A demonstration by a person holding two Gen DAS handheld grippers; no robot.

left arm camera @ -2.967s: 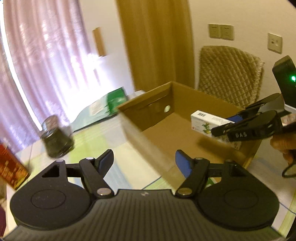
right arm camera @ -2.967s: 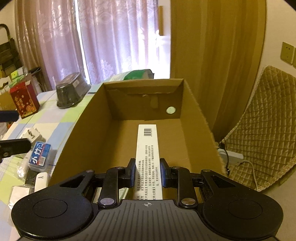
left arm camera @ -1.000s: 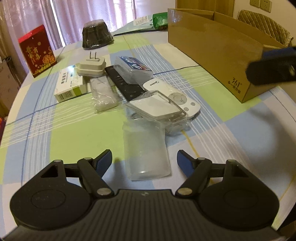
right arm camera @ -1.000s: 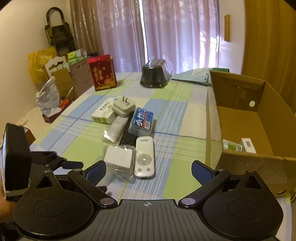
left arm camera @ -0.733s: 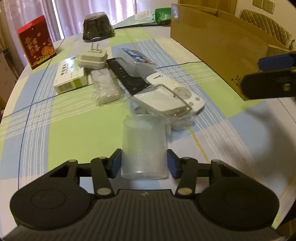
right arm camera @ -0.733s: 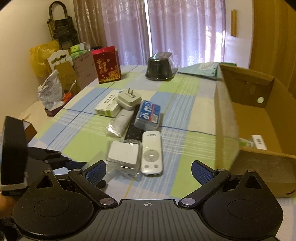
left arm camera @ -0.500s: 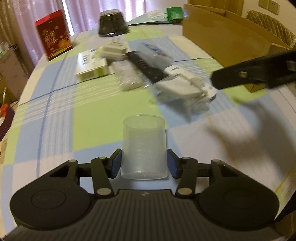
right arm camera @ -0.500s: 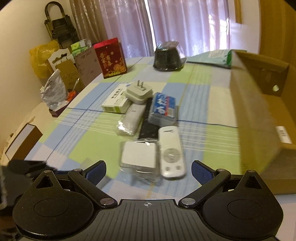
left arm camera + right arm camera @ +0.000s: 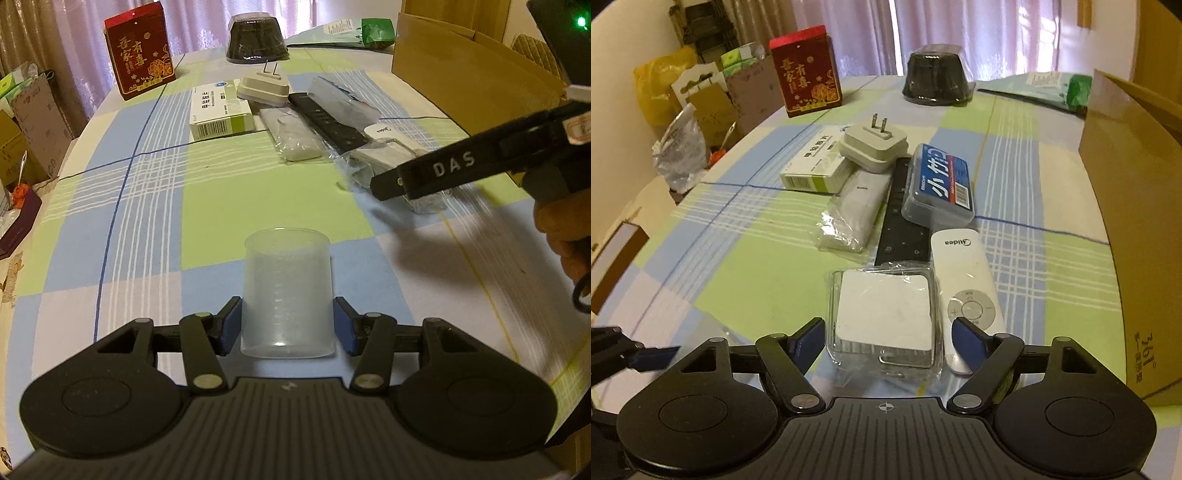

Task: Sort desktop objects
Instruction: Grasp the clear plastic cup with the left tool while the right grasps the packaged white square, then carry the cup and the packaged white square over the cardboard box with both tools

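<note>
On the checked tablecloth, most items lie unsorted beside the cardboard box. Left gripper clamps a clear plastic cup; right gripper, jaws apart, straddles a wrapped white square. Much sorting seems left.

A checked cloth of green, blue and white squares covers the tabletop. At its far side, well ahead of the gripper, a red box with gold lettering stands upright, with a dark domed container to its right and pale pink curtains behind. Off the left edge, paper bags, a yellow plastic bag and a crumpled clear bag crowd together.
</note>
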